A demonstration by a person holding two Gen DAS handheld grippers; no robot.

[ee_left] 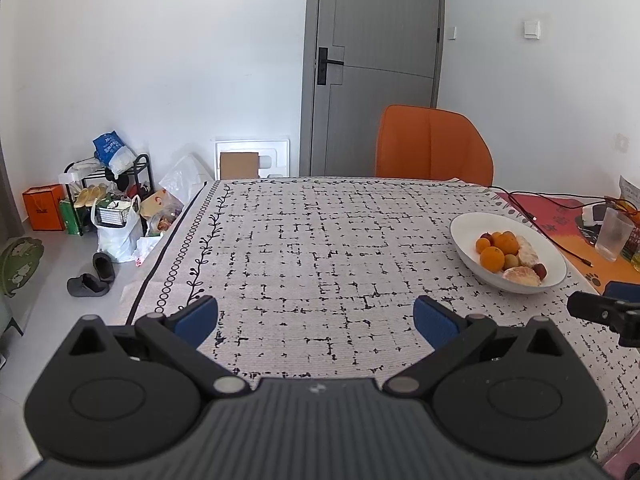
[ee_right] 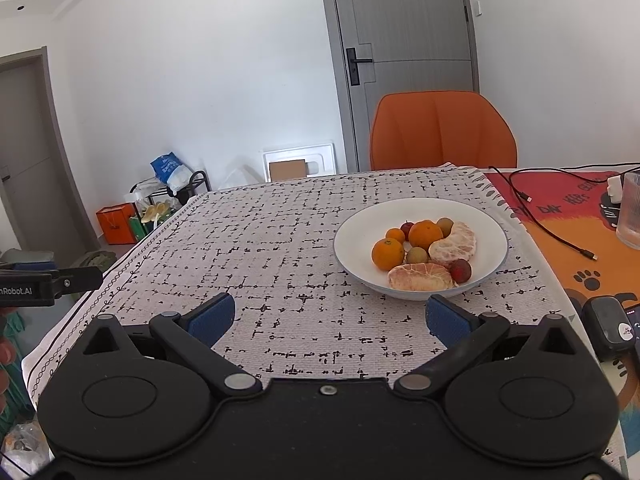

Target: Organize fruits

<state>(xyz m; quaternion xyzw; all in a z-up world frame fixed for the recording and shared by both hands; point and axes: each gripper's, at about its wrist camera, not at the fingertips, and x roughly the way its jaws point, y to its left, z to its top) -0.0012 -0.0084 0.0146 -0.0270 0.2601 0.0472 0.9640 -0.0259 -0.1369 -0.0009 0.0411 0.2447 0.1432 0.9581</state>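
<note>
A white bowl [ee_right: 492, 220] sits on the patterned tablecloth and holds oranges [ee_right: 387, 254], two peeled citrus pieces [ee_right: 420, 277], small brown fruits and red ones. In the left wrist view the same bowl [ee_left: 476, 224] lies far right. My right gripper [ee_right: 330, 320] is open just in front of the bowl, nothing between its blue pads. Left of the bowl, above bare cloth, my left gripper [ee_left: 316, 318] is open and holds nothing. Each gripper shows at the edge of the other's view.
An orange chair [ee_right: 442, 136] stands behind the table by a grey door. A black cable [ee_right: 552, 232], a ribbed glass [ee_right: 632, 212] and a dark device [ee_right: 608, 326] lie on the colourful mat at right. Bags, a rack and slippers [ee_left: 92, 276] clutter the floor at left.
</note>
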